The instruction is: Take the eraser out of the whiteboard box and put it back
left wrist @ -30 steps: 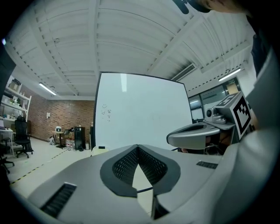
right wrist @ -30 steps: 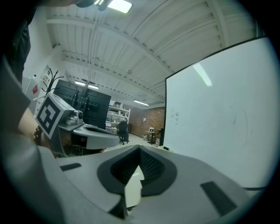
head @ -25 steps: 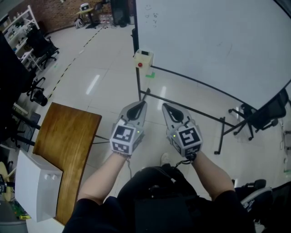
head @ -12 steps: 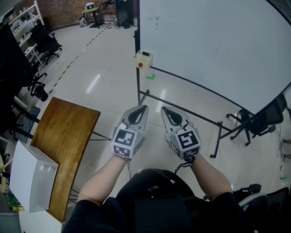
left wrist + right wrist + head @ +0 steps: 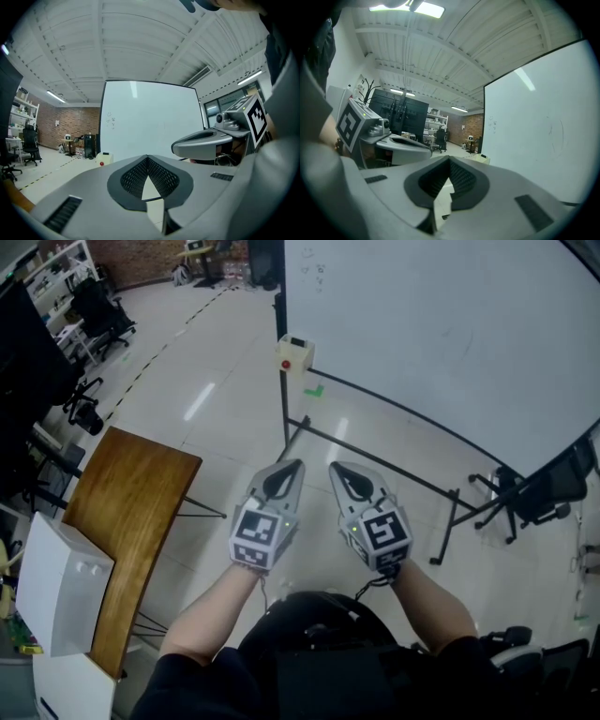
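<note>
Your left gripper (image 5: pixel 296 465) and right gripper (image 5: pixel 336 468) both hold their fingers together, empty, well short of the whiteboard box (image 5: pixel 293 354) (eraser unseen, presumably inside), so arriving without spreading them risks knocking the box instead of gripping.

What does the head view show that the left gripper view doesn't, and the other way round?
Only the head view shows the wooden table, the person's forearms and the green tape mark on the floor. Only the left gripper view shows the ribbed ceiling with its strip lights. Both show the whiteboard, the small box with a red button at its left edge, and the left gripper and right gripper side by side, both shut and empty.
</note>
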Motion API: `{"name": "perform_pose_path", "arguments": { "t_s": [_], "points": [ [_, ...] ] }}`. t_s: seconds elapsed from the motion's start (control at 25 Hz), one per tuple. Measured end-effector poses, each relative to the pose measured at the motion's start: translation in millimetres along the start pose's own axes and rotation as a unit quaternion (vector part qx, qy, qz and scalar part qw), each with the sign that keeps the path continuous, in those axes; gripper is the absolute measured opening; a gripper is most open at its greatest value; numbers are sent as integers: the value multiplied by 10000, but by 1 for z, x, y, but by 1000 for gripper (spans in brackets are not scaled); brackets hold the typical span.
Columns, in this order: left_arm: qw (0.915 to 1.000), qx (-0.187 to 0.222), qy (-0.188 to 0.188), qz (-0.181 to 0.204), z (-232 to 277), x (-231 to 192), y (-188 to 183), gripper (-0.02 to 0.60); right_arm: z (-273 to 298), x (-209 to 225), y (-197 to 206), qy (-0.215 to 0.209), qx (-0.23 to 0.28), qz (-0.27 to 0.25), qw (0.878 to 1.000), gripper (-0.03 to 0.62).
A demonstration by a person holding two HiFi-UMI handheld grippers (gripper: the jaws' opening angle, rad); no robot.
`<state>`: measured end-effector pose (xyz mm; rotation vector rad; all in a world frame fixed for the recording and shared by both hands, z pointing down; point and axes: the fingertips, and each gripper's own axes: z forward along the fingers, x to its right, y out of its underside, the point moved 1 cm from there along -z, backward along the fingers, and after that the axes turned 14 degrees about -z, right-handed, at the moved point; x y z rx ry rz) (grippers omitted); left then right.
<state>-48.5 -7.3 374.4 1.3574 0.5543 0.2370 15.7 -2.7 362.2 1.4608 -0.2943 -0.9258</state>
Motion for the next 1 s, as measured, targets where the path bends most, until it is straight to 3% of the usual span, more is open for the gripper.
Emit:
{"name": "perform_pose_path", "arguments": {
  "t_s": [1.0],
  "points": [
    [9997, -142, -134, 155, 13, 27, 9, 0, -19, 16, 15, -147, 110, 19, 9998, 15]
  ]
}}
